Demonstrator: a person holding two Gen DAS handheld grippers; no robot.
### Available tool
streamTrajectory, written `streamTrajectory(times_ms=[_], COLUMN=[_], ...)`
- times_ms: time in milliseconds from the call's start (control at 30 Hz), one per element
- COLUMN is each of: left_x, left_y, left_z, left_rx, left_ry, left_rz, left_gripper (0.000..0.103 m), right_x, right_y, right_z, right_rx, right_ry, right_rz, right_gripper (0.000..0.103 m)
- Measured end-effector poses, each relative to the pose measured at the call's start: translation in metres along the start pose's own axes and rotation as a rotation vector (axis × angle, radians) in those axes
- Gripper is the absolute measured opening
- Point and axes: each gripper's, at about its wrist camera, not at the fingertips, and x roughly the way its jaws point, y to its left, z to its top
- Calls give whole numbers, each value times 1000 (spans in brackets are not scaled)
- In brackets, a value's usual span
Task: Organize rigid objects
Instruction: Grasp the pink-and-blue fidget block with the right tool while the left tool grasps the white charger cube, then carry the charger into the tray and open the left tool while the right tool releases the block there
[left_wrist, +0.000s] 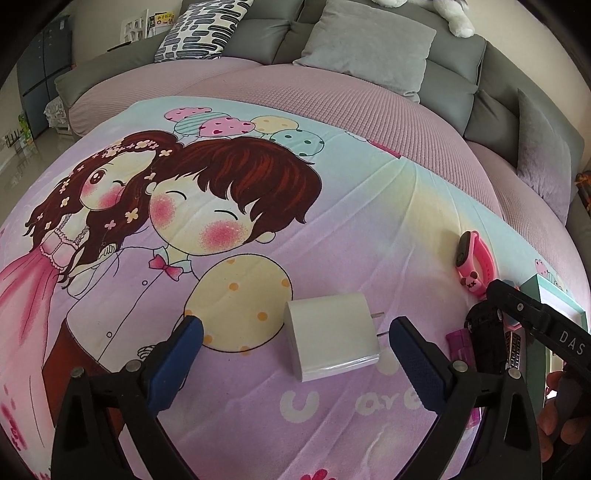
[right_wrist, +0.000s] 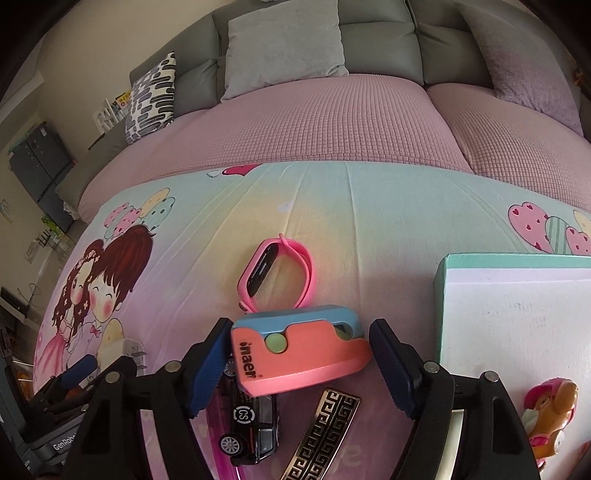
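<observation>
A white plug charger (left_wrist: 332, 334) lies on the cartoon blanket (left_wrist: 221, 387) between the open blue fingers of my left gripper (left_wrist: 295, 343), untouched. In the right wrist view, a pink and blue case (right_wrist: 301, 349) sits between the open fingers of my right gripper (right_wrist: 299, 362); the left pad (right_wrist: 210, 365) is close to its end. A pink watch (right_wrist: 277, 275) lies just beyond it and also shows in the left wrist view (left_wrist: 474, 260). A black toy car (right_wrist: 251, 424) and a black and gold patterned bar (right_wrist: 325, 435) lie below the case.
A mint-edged white box (right_wrist: 517, 314) stands at the right. A small cartoon figure toy (right_wrist: 550, 413) lies near its front. A grey sofa with cushions (right_wrist: 284, 40) and a pink cover (right_wrist: 332, 122) lies behind the blanket. The right gripper's body (left_wrist: 535, 321) shows beside the charger.
</observation>
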Motion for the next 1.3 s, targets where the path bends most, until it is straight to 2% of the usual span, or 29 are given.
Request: streamTrajectory(times_ms=[200, 233, 300, 433, 467, 667, 833, 1200, 1300], left_x=[2, 2, 0, 0, -1, -3, -12, -43, -53], left_y=[-2, -3, -4, -7, -8, -8, -3, -13, -24], left_z=[-1, -1, 0, 0, 1, 1, 4, 8, 9], left_rx=[12, 13, 6, 14, 11, 6, -9, 13, 45], left_ry=[9, 6, 2, 4, 2, -2, -27, -102, -127], left_rz=[4, -3, -35, -68, -84, -83, -68, -83, -86], left_gripper=[93, 89, 72, 60, 52, 51, 46, 46, 46], right_x=[-2, -2, -4, -7, -8, -18, -35, -96, -113], right_y=[0, -1, -2, -4, -4, -8, -7, -14, -22], right_z=[-2, -2, -3, -5, -6, -9, -12, -37, -46], right_rx=[9, 14, 21, 30, 32, 60, 72, 163, 195], right_ry=[-5, -7, -11, -16, -19, -35, -82, -212, -242], right_rz=[-4, -3, 2, 8, 9, 21, 20, 3, -32], right_gripper=[77, 77, 77, 77, 77, 77, 77, 77, 77])
